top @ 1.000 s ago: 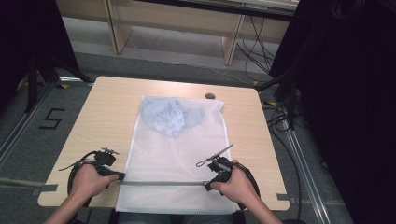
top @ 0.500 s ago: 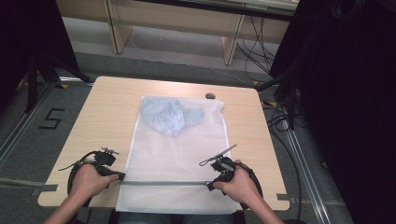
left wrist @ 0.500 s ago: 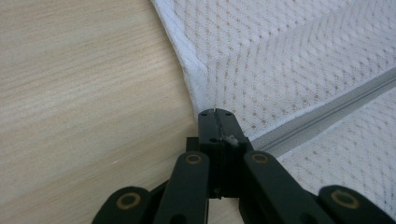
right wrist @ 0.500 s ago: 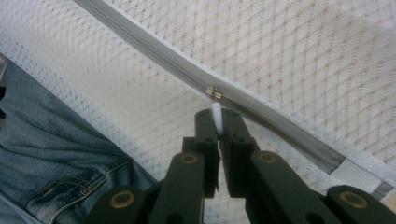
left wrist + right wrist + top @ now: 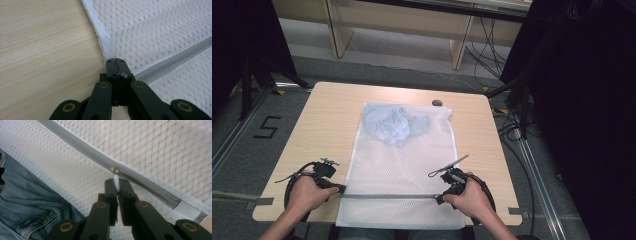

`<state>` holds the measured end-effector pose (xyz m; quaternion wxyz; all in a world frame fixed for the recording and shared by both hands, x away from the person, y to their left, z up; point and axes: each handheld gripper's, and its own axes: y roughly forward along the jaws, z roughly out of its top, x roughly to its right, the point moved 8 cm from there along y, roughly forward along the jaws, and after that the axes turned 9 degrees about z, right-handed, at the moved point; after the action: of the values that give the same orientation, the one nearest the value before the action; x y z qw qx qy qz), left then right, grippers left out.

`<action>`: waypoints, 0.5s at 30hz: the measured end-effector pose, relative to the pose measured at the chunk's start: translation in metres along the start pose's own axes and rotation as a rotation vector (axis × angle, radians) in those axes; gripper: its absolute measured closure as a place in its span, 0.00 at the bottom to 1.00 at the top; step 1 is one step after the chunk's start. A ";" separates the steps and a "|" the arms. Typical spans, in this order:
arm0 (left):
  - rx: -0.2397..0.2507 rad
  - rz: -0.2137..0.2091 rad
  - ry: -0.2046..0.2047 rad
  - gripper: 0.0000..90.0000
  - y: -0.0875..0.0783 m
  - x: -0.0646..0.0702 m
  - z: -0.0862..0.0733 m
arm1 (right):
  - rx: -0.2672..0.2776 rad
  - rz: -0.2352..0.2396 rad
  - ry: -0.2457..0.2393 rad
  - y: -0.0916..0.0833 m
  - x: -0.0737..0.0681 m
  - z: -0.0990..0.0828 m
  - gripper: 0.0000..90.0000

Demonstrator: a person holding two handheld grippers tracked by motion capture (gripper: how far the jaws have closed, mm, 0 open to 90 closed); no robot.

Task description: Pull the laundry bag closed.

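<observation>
Mesh bag [image 5: 404, 165] overhanging table [image 5: 327, 125] near edge, bare tabletop beside.

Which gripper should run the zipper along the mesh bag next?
Right. The right gripper is already shut on the white zipper pull. The left gripper is clamped on the mesh bag edge beside the zipper, best left anchoring.

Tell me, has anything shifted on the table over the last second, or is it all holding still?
Almost nothing visibly changed. The right gripper stays shut on the white zipper pull near the right end of the zipper, and the left gripper stays clamped on the mesh bag at the zipper's left end. The blue garment inside the bag lies as before.
</observation>
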<state>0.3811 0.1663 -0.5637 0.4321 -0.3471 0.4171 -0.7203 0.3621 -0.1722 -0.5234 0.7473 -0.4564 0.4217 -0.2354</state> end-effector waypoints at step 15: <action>0.000 0.001 -0.005 1.00 0.000 0.000 0.000 | -0.004 0.000 -0.002 -0.005 0.005 -0.004 0.97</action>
<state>0.3812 0.1661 -0.5636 0.4334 -0.3488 0.4162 -0.7192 0.3613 -0.1800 -0.5222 0.7468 -0.4583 0.4213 -0.2340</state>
